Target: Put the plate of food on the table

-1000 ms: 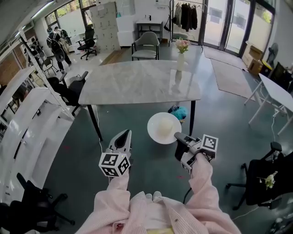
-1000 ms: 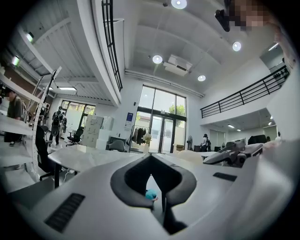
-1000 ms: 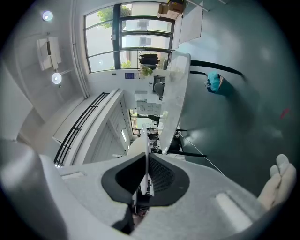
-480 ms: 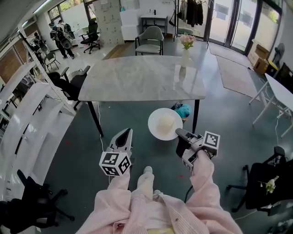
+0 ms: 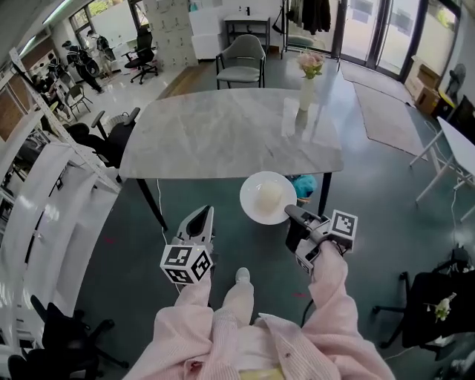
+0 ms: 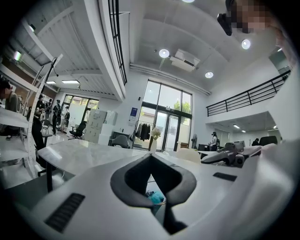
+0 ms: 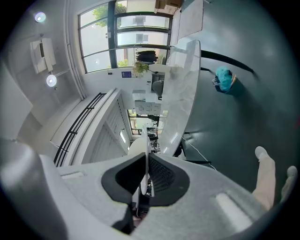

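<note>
table (image 5: 223,133) edge sits by the plate (image 5: 249,202), seemingly rim-pinched in right gripper (image 5: 291,214).

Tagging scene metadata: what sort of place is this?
Likely an open-plan office or studio, not a home. It has swivel office chairs, a clothes rack beside tall glass doors, and a long marble-look table with a flower vase.

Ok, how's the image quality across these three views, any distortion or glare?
Head view: sharp, wide-angle bowing, the vase mirrored in the glossy table. Left gripper view: fisheye circle with black corners, ceiling spots flare. Right gripper view: fisheye too, rolled sideways, plate edge soft up close.
</note>
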A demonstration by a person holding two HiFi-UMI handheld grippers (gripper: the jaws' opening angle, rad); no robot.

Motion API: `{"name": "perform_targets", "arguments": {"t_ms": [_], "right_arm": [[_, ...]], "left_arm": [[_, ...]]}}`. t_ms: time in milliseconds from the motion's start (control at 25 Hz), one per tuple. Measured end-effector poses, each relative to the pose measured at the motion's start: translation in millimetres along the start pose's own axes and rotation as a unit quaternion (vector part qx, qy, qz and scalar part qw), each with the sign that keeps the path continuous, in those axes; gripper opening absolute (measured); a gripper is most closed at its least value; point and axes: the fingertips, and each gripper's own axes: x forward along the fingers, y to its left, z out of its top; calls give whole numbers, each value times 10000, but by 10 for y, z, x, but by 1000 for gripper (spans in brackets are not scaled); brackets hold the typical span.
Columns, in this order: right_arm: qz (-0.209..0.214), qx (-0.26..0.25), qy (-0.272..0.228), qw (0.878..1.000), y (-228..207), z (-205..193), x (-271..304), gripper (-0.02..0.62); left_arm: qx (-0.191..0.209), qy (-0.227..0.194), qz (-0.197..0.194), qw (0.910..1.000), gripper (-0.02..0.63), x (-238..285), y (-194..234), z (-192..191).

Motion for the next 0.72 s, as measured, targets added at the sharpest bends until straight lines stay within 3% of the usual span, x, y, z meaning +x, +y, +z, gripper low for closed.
{"name": "perform_targets", "arguments": {"t_ms": [720], "right_arm": [[-92,-22,-334,9994,-68,1051,1547,18]], "left_arm": [[-232,193,-330,9990,-5,1647,1133,269]]}}
